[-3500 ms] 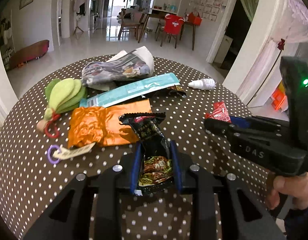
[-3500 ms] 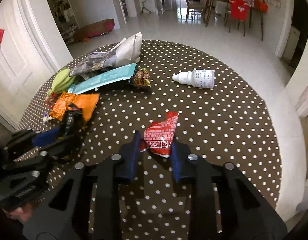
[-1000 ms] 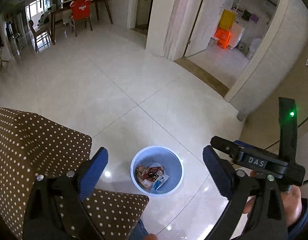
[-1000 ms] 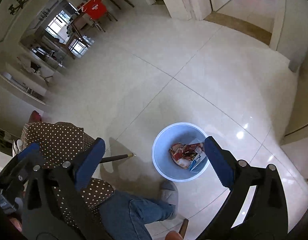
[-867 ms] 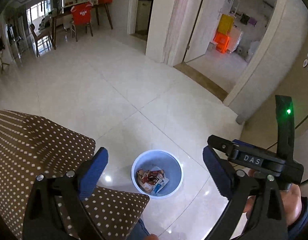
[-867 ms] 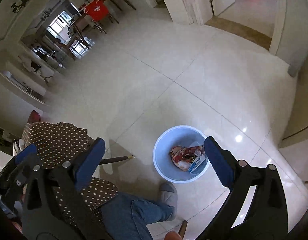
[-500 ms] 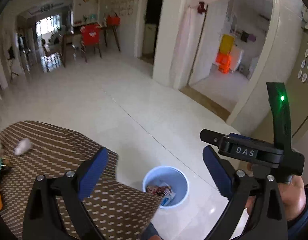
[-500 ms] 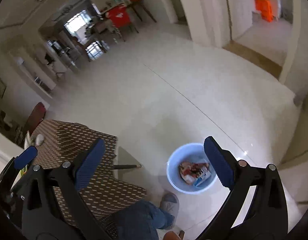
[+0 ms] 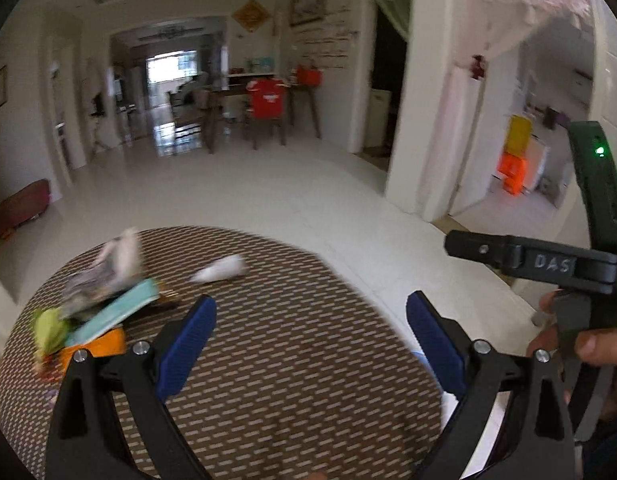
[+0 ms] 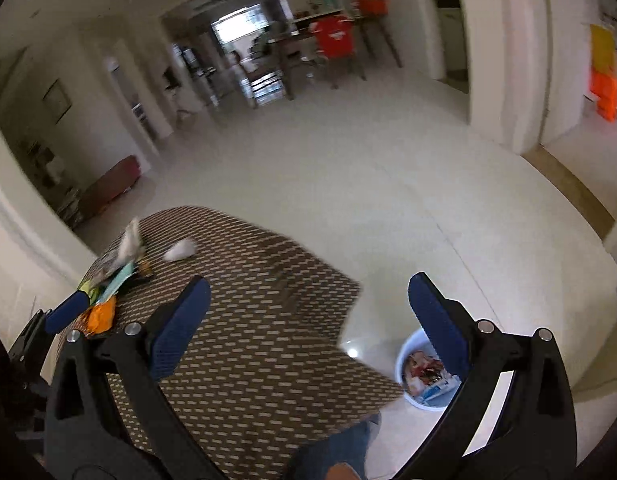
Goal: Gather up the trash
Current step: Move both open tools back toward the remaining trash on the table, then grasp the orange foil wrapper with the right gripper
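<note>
Wrappers (image 9: 108, 320) on table (image 9: 292, 320), bin (image 10: 404, 364) beside.

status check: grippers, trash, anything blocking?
Left gripper and right gripper open, empty. Wrappers and white bottle on the dotted table; bin on the floor holds trash. Frames blurred; nothing seen blocking.

Motion blur smears the table's litter (image 9: 108, 304), and a gripper finger hides part of the bin (image 10: 408, 360).

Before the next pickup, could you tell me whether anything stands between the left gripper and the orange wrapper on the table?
Nothing visible does: the open left gripper faces bare tablecloth, with the orange wrapper just beside its left finger.
</note>
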Available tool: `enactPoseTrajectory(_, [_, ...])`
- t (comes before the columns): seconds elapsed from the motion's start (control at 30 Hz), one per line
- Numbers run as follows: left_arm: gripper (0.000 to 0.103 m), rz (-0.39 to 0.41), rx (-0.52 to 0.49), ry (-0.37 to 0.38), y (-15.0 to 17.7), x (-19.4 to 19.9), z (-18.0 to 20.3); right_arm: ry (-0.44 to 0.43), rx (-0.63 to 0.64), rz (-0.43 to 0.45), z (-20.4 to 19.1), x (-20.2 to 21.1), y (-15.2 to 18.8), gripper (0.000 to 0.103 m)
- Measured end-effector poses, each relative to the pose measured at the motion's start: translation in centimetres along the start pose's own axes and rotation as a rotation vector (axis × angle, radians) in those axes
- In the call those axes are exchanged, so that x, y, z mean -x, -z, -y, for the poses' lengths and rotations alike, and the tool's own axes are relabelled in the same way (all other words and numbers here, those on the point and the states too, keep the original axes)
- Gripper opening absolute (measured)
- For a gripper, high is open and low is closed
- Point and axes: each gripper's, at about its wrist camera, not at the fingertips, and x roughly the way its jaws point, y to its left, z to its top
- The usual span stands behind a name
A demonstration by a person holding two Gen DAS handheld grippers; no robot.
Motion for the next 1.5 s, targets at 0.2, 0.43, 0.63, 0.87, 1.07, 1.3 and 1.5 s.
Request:
enactPoseTrajectory(0.2, [0.094, 0.007, 0.069, -0.106, 2.4, 2.3, -7.2, -0.075, 0.083, -0.036, -6.1, -2.3, 0.8, 0.097])
enactPoseTrajectory(0.43, [0.094, -0.028, 0.133, -0.246, 6.8, 4.3, -15.0, -0.139, 0.192, -0.091, -12.8, -4.3, 3.0, 0.097])
enactPoseTrajectory(0.63, [0.094, -0.102, 0.146, -0.309, 10.1, 4.1, -20.1, -0.179, 0.249, -0.134, -16.6, -6.0, 4.6, 0.097])
enactPoseTrajectory(0.87, [0.093, -0.179, 0.07, -0.285, 10.3, 1.5, -21.5, -0.206, 0.307, -0.178, -19.8, -7.5, 6.0, 0.097])
enactPoseTrajectory(1.07, [0.023, -0.249, 0.088, -0.227, 10.5, -0.5, -22.3, -0.254, 0.33, -0.223, -22.3, -9.6, 6.9, 0.097])
enactPoseTrajectory(1.3, [0.003, -0.223, 0.213, -0.238, 12.4, 2.2, -23.7, -0.323, 0.36, -0.284, -26.6, -13.2, 8.2, 0.097])
enactPoseTrajectory(1.5, [0.003, -0.196, 0.284, -0.27, 13.8, 5.0, -24.6, -0.323, 0.383, -0.324, -30.6, -16.3, 9.4, 0.097])
